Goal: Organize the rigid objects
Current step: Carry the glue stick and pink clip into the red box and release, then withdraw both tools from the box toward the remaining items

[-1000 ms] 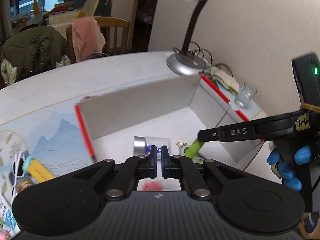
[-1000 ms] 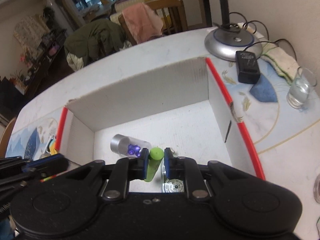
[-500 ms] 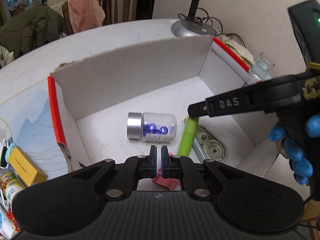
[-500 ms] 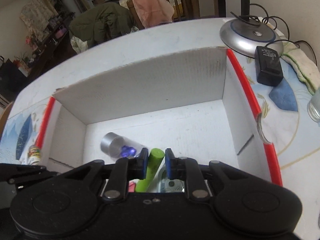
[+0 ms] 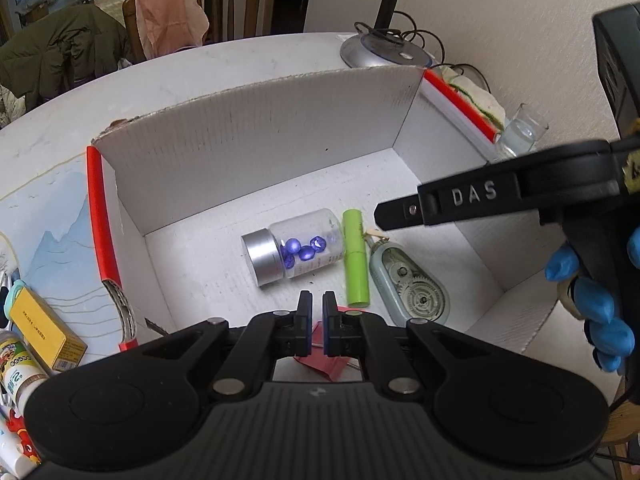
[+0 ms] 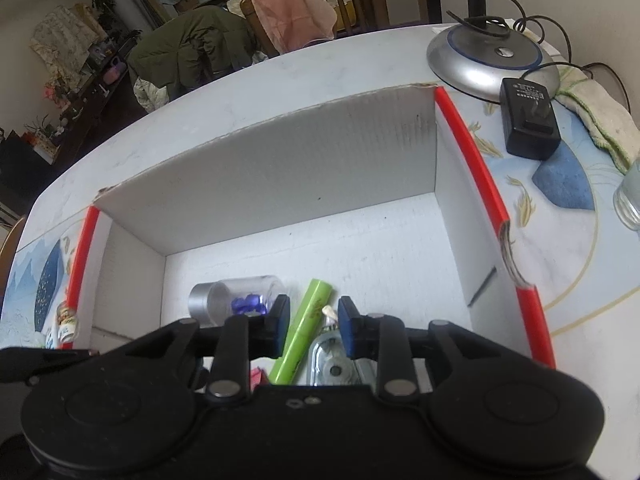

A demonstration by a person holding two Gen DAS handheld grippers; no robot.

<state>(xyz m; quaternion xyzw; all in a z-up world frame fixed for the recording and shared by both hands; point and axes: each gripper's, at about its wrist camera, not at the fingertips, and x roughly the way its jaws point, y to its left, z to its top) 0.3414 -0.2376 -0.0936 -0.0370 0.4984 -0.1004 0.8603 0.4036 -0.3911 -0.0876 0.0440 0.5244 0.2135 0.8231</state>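
The green tube (image 6: 306, 330) lies flat on the floor of the white cardboard box (image 6: 280, 168), its long axis running away from the right gripper (image 6: 314, 326) and leaning a little to the right in that gripper's view. It sits in the gap between the right jaws, which are opening and no longer press on it, so it looks released into the box. In the left wrist view the right gripper (image 5: 384, 214) hangs just above the tube's far end (image 5: 356, 256). The left gripper (image 5: 313, 322) is pressed together on nothing, its tips over a scrap of red paper (image 5: 324, 364) at the near wall, so the right hand is much the nearer to the tube.

The tube is smooth, matte plastic, a straight cylinder (it would roll sideways if nudged). Close on its left lies a clear jar (image 5: 296, 250) with a brushed silver lid and glossy blue beads inside, also on its side. On the right a translucent correction-tape case (image 5: 408, 284) shows its gears. The box is corrugated, with red-taped edges
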